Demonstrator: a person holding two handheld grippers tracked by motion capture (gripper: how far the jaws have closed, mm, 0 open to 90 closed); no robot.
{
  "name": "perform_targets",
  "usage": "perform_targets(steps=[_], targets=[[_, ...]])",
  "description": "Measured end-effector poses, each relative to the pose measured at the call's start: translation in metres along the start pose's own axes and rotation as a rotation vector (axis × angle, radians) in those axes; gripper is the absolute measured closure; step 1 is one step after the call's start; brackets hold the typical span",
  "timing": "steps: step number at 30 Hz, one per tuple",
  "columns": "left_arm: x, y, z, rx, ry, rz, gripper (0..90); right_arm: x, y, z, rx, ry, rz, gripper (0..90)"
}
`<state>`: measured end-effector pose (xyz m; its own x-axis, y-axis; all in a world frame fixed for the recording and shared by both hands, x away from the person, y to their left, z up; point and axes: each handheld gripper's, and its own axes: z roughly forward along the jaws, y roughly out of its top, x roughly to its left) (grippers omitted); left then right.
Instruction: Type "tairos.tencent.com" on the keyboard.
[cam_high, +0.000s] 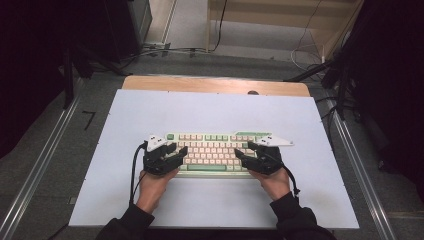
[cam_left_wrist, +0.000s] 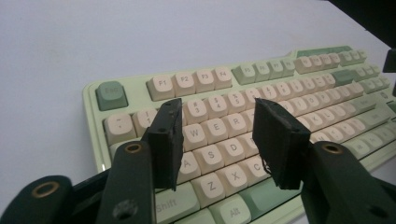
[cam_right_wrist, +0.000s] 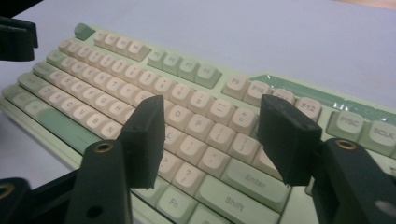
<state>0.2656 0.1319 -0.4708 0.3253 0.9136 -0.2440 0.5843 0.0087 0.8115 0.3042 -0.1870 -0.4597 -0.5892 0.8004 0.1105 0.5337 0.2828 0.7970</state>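
A pale green keyboard (cam_high: 212, 150) with cream and green keycaps lies flat on the white table mat (cam_high: 215, 112), near its front middle. My left gripper (cam_high: 179, 152) hovers over the keyboard's left end, open, with nothing between its jaws; the keyboard's (cam_left_wrist: 224, 121) letter keys show through the gap of the left gripper (cam_left_wrist: 217, 140). My right gripper (cam_high: 243, 150) hangs over the right end, also open and empty. In the right gripper view the keyboard (cam_right_wrist: 196, 112) lies below the open right gripper (cam_right_wrist: 210, 140), near the Enter and Shift keys.
The mat covers a wooden table (cam_high: 215, 84) whose far edge shows behind it. Metal rails (cam_high: 40, 165) run along both sides on the floor. Cables (cam_high: 165, 50) and dark stands lie beyond the table's far edge.
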Motion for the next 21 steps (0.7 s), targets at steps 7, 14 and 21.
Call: perform_targets(steps=[7, 14, 21], targets=[[0.003, -0.004, -0.009, -0.021, 0.026, -0.010, 39.2, -0.010, -0.004, -0.012, -0.014, -0.014, 0.010, 32.9], [0.013, -0.008, -0.021, -0.047, 0.037, -0.041, 38.8, -0.020, -0.010, -0.022, -0.020, -0.034, 0.025, 31.1], [0.018, -0.014, -0.027, -0.042, 0.038, -0.057, 38.5, -0.027, -0.015, -0.032, -0.035, -0.052, 0.035, 30.4]])
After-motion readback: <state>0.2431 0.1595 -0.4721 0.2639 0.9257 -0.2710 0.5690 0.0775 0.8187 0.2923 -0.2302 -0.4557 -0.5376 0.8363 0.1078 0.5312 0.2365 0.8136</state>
